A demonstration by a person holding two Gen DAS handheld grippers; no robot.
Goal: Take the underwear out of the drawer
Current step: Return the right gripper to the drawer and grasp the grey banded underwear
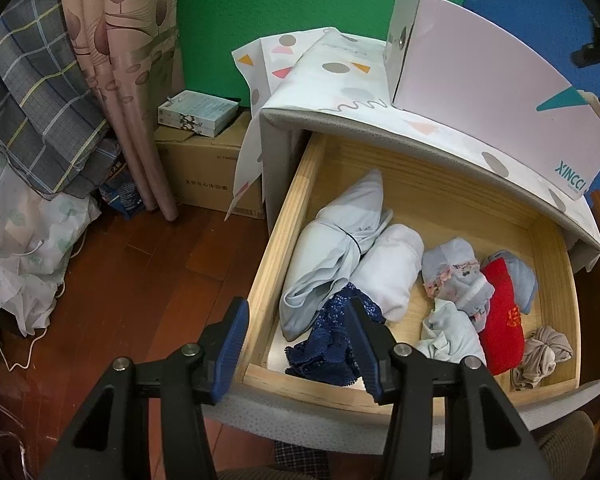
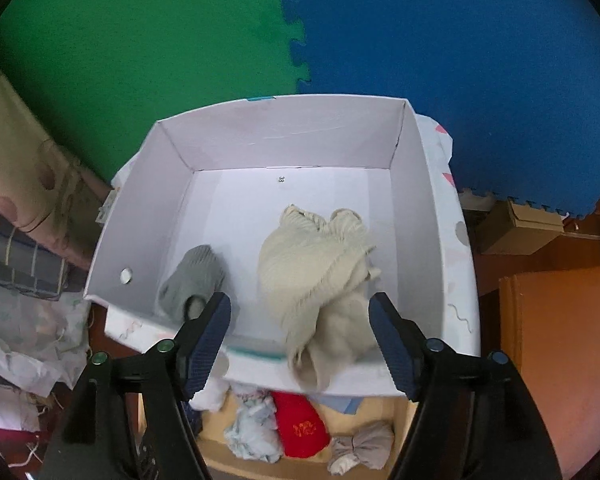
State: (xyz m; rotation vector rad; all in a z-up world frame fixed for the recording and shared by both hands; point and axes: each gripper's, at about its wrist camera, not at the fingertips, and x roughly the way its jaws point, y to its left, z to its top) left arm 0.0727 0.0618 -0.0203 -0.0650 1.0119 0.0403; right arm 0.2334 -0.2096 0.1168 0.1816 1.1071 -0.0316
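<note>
Releasing cleanly means keeping the right gripper (image 2: pixel 300 340) jaws spread above the cream underwear (image 2: pixel 320 276) at the white box's (image 2: pixel 424 200) front edge, left gripper (image 1: pixel 296 344) jaws apart, empty, over the drawer (image 1: pixel 296 200).

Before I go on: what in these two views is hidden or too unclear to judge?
- Left wrist: the drawer's far end lies under the cabinet top.
- Left wrist: the white box shows its outside only.
- Right wrist: the cream garment's near end is motion-blurred, draped over the rim.
</note>
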